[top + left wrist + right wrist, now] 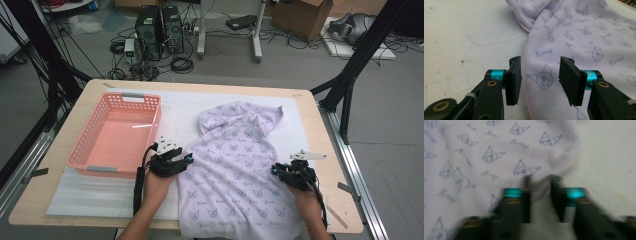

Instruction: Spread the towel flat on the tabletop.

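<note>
One garment [235, 170] lies on the bench [320, 130], on a white mat [180, 107]: pale lilac knit, printed all over with small blue cat faces and short script words. It runs from the middle of the bench down to the near edge, where its lower part hangs over. The far end is bunched and folded over toward the far right corner; the rest lies fairly flat with soft wrinkles.

Left gripper [176, 162] sits at the garment's left edge, just beside the near right corner of a pink plastic basket [95, 145]. In the left gripper view its jaws are spread wide, with the garment's edge [534, 82] lying between them; neither jaw presses the cloth.

Right gripper [287, 172] sits at the garment's right edge, toward the near right corner of the bench. The right gripper view is blurred; jaws stand part-way apart with a clear gap, and the garment's hem [564, 162] lies at their tips. Cannot tell whether the tips touch the cloth. Nothing is pinched.

Each gripper is held by a hand [155, 187].
</note>
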